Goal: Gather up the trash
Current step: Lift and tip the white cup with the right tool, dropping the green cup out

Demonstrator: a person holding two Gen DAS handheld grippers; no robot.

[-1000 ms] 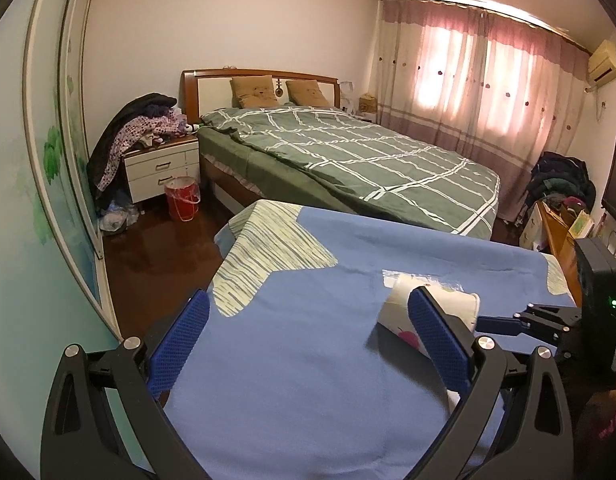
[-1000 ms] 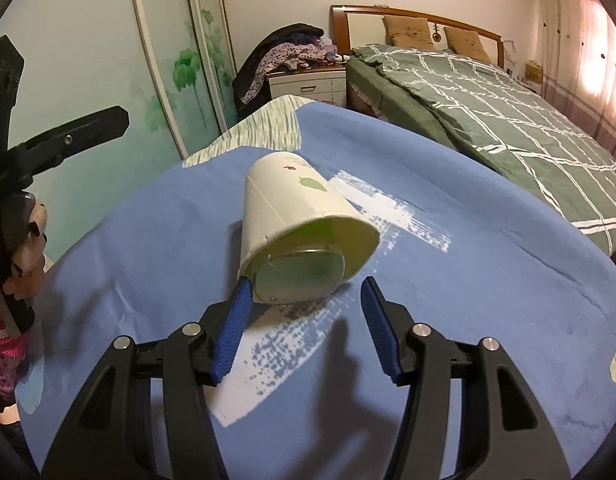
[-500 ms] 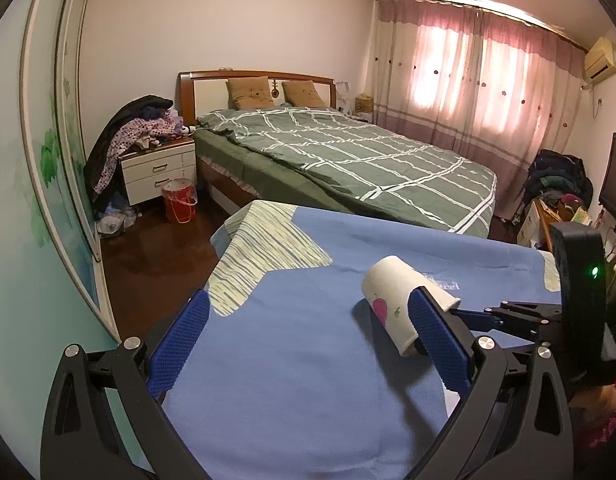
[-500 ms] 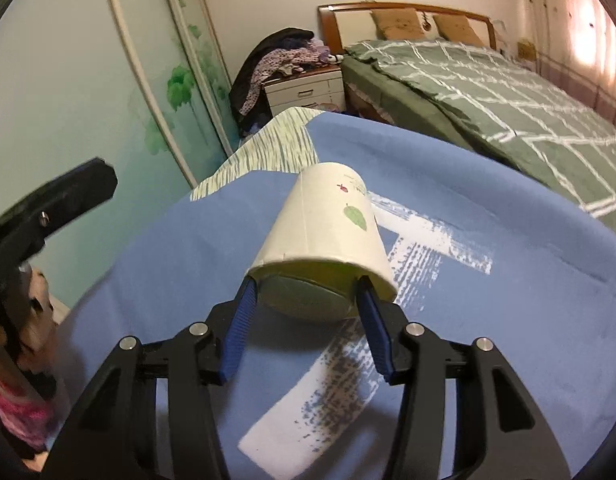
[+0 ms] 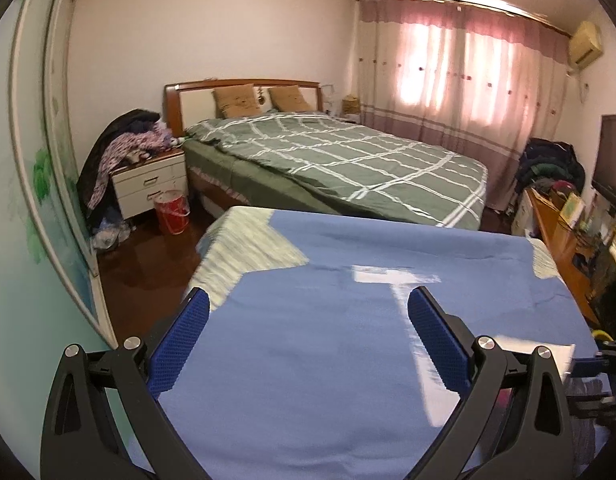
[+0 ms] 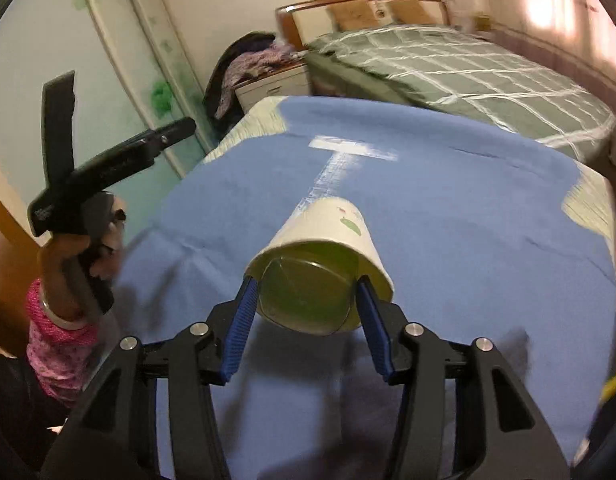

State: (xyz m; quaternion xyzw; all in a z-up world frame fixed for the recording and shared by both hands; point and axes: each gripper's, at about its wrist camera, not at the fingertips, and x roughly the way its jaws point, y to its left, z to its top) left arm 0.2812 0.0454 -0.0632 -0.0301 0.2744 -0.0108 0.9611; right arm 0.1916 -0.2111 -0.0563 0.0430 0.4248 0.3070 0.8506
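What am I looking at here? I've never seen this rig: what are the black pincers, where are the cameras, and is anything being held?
A person holds a two-finger gripper in each hand; each carries a fisheye camera looking along its fingers. The left-hand view shows the left gripper open and empty above a blue cloth covering a surface in a bedroom. The right-hand view shows the right gripper clamped on the open rim of a paper cup, with the person's hand holding the other gripper at the left edge. Nothing else lies on the cloth.

Cup between right claw pads, above table. Bed beyond, nightstand ahead-left, left claw far left.
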